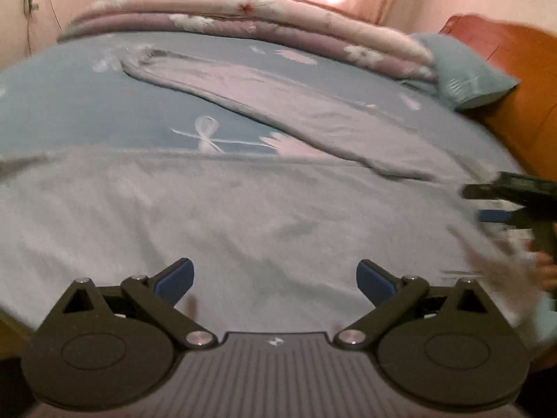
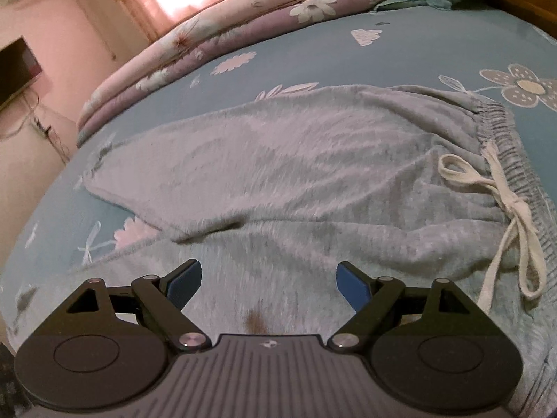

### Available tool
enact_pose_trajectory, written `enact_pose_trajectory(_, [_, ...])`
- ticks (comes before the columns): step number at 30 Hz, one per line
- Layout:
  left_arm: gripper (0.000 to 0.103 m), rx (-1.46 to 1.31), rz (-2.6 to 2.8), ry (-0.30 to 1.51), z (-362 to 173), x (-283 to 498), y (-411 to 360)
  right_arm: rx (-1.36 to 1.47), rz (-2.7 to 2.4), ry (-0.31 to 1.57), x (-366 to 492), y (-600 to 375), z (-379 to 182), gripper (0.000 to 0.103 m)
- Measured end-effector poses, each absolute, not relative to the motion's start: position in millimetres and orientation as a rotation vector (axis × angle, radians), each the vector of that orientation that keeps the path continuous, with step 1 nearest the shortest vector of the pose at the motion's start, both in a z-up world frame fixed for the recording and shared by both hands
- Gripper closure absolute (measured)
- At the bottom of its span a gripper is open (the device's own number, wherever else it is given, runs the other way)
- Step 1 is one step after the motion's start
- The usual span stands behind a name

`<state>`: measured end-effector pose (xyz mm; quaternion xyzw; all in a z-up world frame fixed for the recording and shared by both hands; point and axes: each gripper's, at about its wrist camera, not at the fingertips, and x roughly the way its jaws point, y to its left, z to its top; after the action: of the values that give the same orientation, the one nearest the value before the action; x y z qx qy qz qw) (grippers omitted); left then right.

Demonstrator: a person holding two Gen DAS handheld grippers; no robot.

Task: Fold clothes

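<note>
Seemingly between grasps, the left wrist view shows the left gripper [image 1: 275, 280] with its blue-padded jaws spread wide and nothing between them, hanging over the near leg of the pale grey fleece drawstring trousers [image 1: 243, 216]. That leg runs crosswise just beyond the pads; the other leg stretches diagonally away over the light blue flower-printed bedsheet [image 1: 69, 104], toward the folded pink and mauve floral quilt [image 1: 243, 17]. At the right edge the right gripper [image 1: 494, 205] shows, blurred, over the same cloth.

From the right wrist view, the right gripper's [image 2: 268, 284] jaws likewise stand released and empty above the seat of the trousers. The gathered elastic waistband [image 2: 497, 132] and its cream bow-tied cord [image 2: 504, 202] lie to the right of the pads, well apart from them.

Judging by this, the trousers lie spread flat with no fold made yet. The next move probably calls for pinching one leg's hem and the waistband edge, then carrying one leg over the other.
</note>
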<state>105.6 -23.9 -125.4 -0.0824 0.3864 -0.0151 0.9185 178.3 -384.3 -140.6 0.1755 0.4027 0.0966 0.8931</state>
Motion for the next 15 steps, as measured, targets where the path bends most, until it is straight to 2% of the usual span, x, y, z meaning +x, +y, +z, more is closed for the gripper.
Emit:
enact_pose_trajectory(5, [0.003,-0.1,0.013,0.915,-155,117,-30,0.253,0.177,0.86,179,-369,-146,0.015])
enact_pose_trajectory(7, [0.002,0.035,0.029,0.887,-160,102,-42,0.242,0.179,0.87,180,-367,-148,0.015])
enact_pose_trajectory(12, [0.002,0.053,0.002,0.929,-150,83,-44,0.235,0.183,0.884,180,-364,-151,0.008])
enact_pose_trajectory(15, [0.002,0.052,-0.071,0.845,-131,75,-51,0.233,0.183,0.884,179,-363,-152,0.007])
